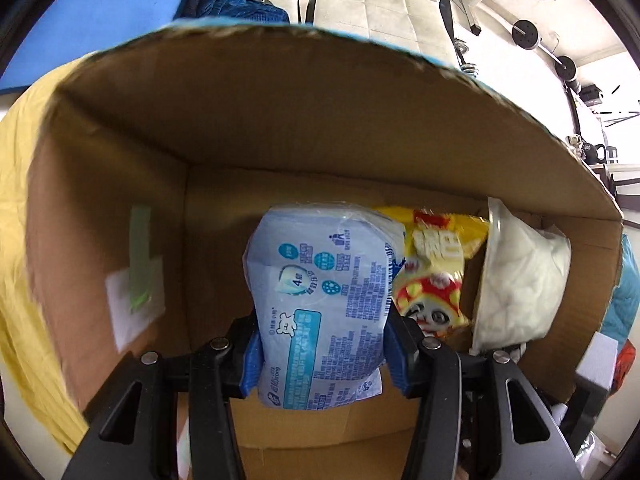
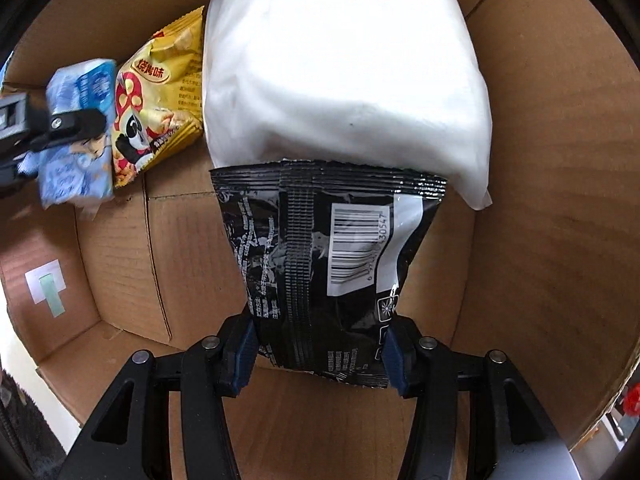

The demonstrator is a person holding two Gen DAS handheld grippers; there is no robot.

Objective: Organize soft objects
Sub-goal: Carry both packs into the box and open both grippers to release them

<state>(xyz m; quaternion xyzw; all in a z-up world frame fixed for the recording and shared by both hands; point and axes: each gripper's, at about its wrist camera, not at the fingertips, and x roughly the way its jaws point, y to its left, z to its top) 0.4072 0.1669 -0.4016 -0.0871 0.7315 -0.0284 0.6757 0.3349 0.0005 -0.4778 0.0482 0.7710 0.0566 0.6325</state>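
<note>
Backdrop: white tiled floor and barbell weights (image 1: 526, 34) show past the box, left view only.
Cardboard box (image 2: 560, 160): big, open, already holding goods.
White pack (image 2: 340, 64): bulky, soft.
Black pouch (image 2: 332, 264): inside the box, right gripper (image 2: 320, 354) clamped on it; probably light and crinkly.
Blue pack (image 1: 320, 304): left gripper (image 1: 320, 354) squeezing it low, beside yellow snack bag (image 1: 434, 268); squashy.

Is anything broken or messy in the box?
Nothing looks broken or spilled. The yellow bag leans askew between the blue pack and the white bag, and the box rim looks roughly cut.
</note>
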